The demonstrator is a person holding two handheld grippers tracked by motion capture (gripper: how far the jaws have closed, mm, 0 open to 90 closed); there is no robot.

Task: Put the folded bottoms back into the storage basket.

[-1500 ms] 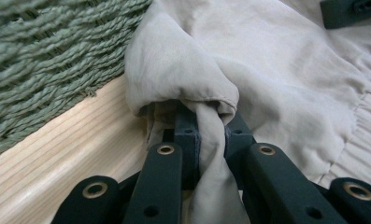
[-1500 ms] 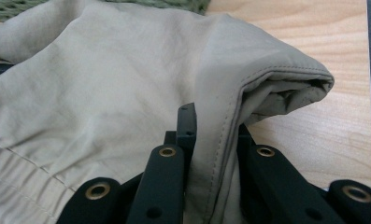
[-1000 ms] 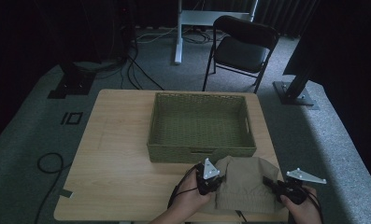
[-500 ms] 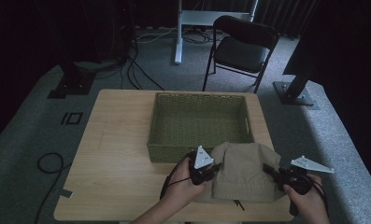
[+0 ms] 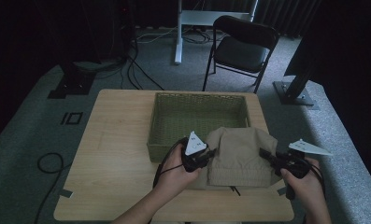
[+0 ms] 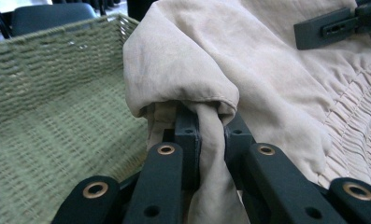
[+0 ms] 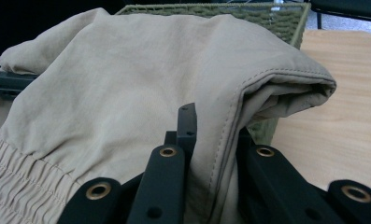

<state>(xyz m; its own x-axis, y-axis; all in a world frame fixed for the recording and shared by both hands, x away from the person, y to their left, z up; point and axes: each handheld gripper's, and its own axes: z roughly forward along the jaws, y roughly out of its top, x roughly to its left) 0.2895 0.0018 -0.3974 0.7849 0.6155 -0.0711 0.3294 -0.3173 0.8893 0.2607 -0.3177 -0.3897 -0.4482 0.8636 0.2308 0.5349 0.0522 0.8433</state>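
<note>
A folded beige garment (image 5: 241, 154) with an elastic waistband hangs between my two grippers, lifted off the wooden table (image 5: 113, 158), its far fold reaching the near rim of the green woven basket (image 5: 197, 114). My left gripper (image 5: 206, 155) is shut on the garment's left edge; in the left gripper view the cloth (image 6: 211, 93) is bunched between the jaws (image 6: 210, 135). My right gripper (image 5: 266, 155) is shut on the right edge, with the seamed fold (image 7: 248, 93) pinched between its jaws (image 7: 216, 140). The basket wall (image 6: 57, 93) stands just left of the held cloth.
The basket (image 7: 267, 14) sits at the table's far middle and looks bare inside. A black folding chair (image 5: 241, 46) stands beyond the table. Cables (image 5: 47, 163) lie on the grey floor at the left. Bare tabletop (image 7: 332, 116) lies right of the garment.
Both grippers have risen and moved toward the basket, carrying the garment with them. Its far edge has come up off the table to the basket's near rim.
</note>
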